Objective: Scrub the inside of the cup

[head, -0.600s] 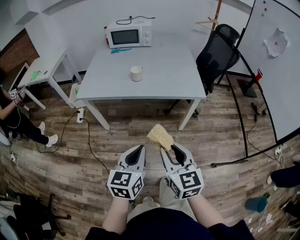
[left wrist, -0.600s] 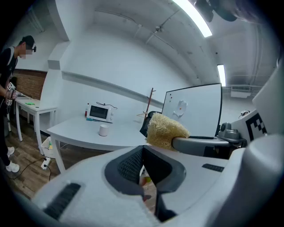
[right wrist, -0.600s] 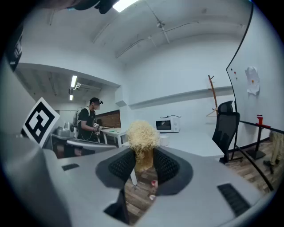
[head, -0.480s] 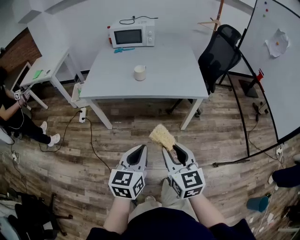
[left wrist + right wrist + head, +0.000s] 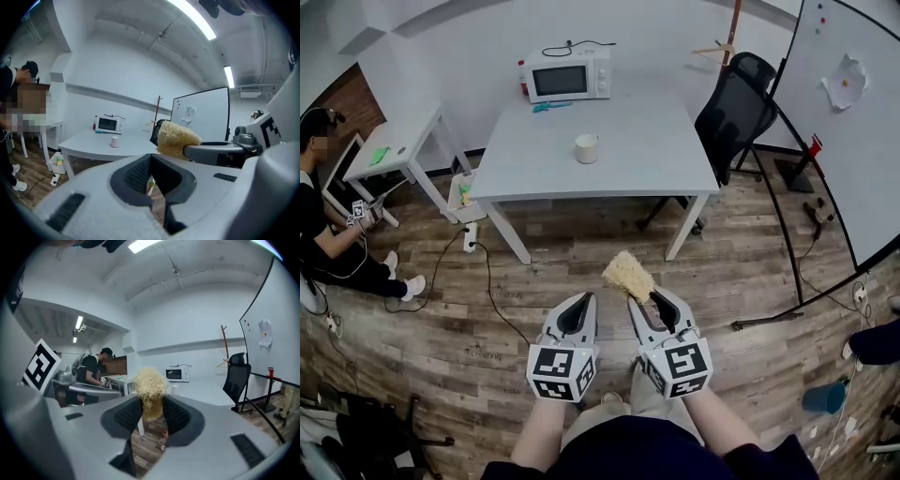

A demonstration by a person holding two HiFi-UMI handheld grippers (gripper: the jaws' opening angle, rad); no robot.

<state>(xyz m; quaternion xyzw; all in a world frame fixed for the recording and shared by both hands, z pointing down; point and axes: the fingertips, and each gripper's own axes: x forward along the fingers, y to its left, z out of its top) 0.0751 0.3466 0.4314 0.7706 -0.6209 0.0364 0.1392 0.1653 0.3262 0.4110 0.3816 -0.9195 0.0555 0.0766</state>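
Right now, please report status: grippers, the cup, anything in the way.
Left gripper shut, empty. Right gripper shut on yellow scrubber. Cup upright on white table, far ahead, untouched. Only floor between; office chair at table's right side.

I find no legible word, brand name or numeral in any view. Behind the fingers of the left gripper (image 5: 581, 296), the left marker cube (image 5: 562, 371) carries black-and-white square code patterns only. The right marker cube (image 5: 678, 366), behind the fingers of the right gripper (image 5: 645, 295), carries the same kind. Far ahead of the fingertips, the microwave (image 5: 566, 76) front shows no readable badge. Off to the right of the right fingers, the sheet (image 5: 846, 82) on the whiteboard (image 5: 862, 164) possibly bears marks, too small to read.
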